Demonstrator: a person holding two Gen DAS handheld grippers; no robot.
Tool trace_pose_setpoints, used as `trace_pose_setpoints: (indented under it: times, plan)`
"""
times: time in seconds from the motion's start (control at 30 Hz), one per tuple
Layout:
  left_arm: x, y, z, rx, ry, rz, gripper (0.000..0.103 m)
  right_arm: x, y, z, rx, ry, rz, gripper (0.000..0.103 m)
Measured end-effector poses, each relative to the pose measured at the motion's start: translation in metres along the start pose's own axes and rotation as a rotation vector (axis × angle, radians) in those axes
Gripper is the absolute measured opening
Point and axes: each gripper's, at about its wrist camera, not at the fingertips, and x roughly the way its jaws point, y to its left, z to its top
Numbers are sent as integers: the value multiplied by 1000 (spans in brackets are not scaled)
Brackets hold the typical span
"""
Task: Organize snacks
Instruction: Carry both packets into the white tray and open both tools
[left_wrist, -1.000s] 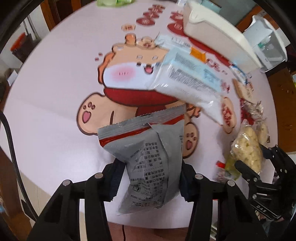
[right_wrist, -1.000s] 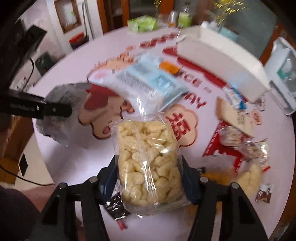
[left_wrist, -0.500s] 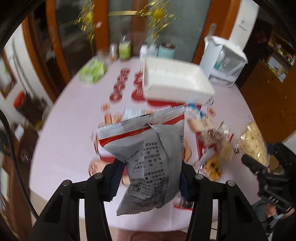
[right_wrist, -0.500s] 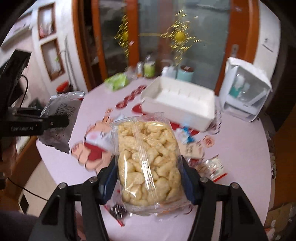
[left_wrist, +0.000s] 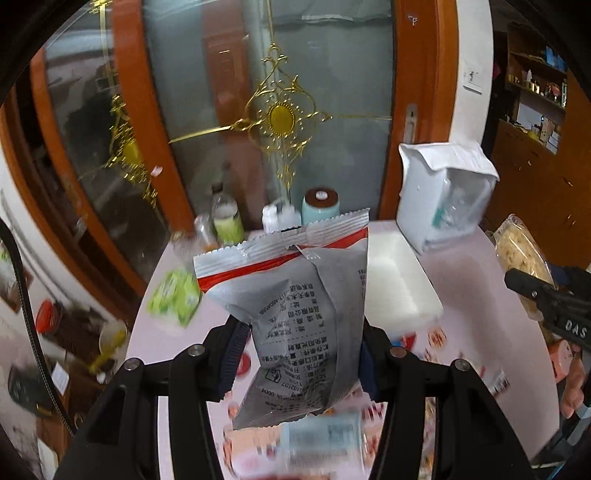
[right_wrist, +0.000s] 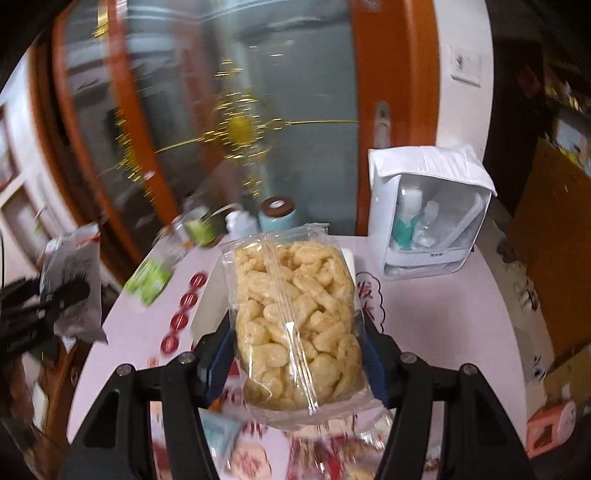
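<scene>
Left wrist view shows the left gripper (left_wrist: 301, 363) squeezing a grey foil snack bag (left_wrist: 295, 317) from both sides, so the bag stands up between the two fingers, high above the pink table (left_wrist: 476, 291). It is held near its bottom half, and the sealed top with the red stripe sticks up free. Right wrist view shows the right gripper (right_wrist: 299, 360) pinching a clear bag of puffed yellow snacks (right_wrist: 295, 317) the same way, up in the air. Both bags are held tight at the sides, likely so they do not slip while they are carried. Beyond them on the table sits a white foam tray (left_wrist: 395, 284), and it looks like the place where the snacks should go. The bags hide much of it, so I cannot tell whether anything is in it. A green packet (left_wrist: 175, 295) lies near the left edge of the table, and a white box with bottles (right_wrist: 428, 214) stands at the far right. More snacks lie blurred on the table below the grippers, so there seems to be more tidying to do.
</scene>
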Motion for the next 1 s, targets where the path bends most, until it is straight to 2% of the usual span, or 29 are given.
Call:
trace_pose_setpoints:
  times: [0.1,0.2,0.37,0.4,0.43,0.47,0.5,0.53,0.6,0.63,0.83,1.0]
  plan:
    - [46,-2,30,11,8,1,51,46,-2,21,38,30,-48,62]
    - [92,-5,46,3,36,-10,51,85,-7,32,76,75,-63,62]
    - [152,-11,52,-13,94,-28,53,134,-12,36,113,151,-62,63]
    - [163,-12,54,-16,115,-33,57,143,-13,35,126,178,-62,63]
    - [174,-12,53,-24,140,-44,71,149,-14,34,135,196,-64,63]
    - [181,-12,52,-33,161,-58,81,153,-16,34,140,195,-69,67]
    - [191,-12,52,-47,179,-73,95,153,-17,33,139,162,-80,71]
    - [194,-11,50,-55,186,-79,99,152,-16,34,134,138,-80,84]
    - [200,-12,47,-63,199,-85,100,150,-18,34,134,113,-58,100]
    - [202,-10,44,-61,202,-85,101,149,-20,35,137,110,-46,103]
    - [195,-8,35,-28,195,-49,103,139,-19,33,113,90,-52,103]
    - [174,-2,31,-38,185,-54,103,117,-24,24,146,61,-16,103]
